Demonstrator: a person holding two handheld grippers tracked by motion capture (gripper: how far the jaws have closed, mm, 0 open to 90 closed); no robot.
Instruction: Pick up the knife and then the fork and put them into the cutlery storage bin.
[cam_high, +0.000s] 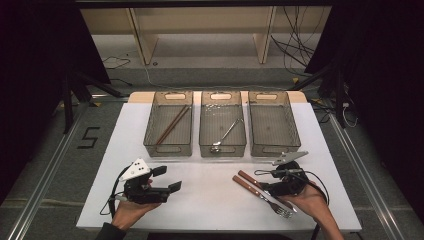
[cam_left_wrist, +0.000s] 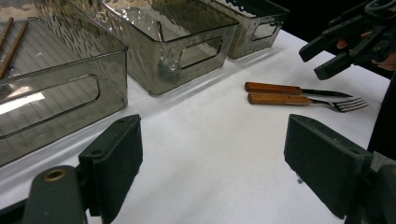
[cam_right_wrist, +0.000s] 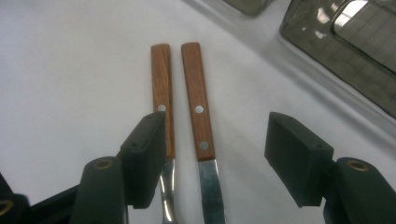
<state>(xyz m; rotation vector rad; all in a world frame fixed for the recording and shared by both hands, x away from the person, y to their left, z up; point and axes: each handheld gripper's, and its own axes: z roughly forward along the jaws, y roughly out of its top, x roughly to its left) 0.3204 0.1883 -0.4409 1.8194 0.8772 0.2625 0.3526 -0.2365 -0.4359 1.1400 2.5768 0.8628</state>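
Note:
A wooden-handled knife (cam_right_wrist: 198, 100) and a matching fork (cam_right_wrist: 161, 88) lie side by side on the white table (cam_high: 210, 200), at its front right. My right gripper (cam_right_wrist: 217, 140) hovers low over them and is open. The knife's handle lies between its jaws, and its left jaw hangs over the fork's handle; the pads touch neither. From above, the fork (cam_high: 272, 202) and knife (cam_high: 250, 178) run diagonally under that right gripper (cam_high: 262, 187). My left gripper (cam_high: 167, 178) rests at the front left, open with nothing between its jaws.
Three smoky clear bins stand in a row at the back. The left bin (cam_high: 150, 132) holds chopsticks (cam_high: 172, 124), the middle bin (cam_high: 204, 131) holds a metal ladle (cam_high: 227, 131), and the right bin (cam_high: 295, 127) has nothing in it. Bare table lies between the grippers.

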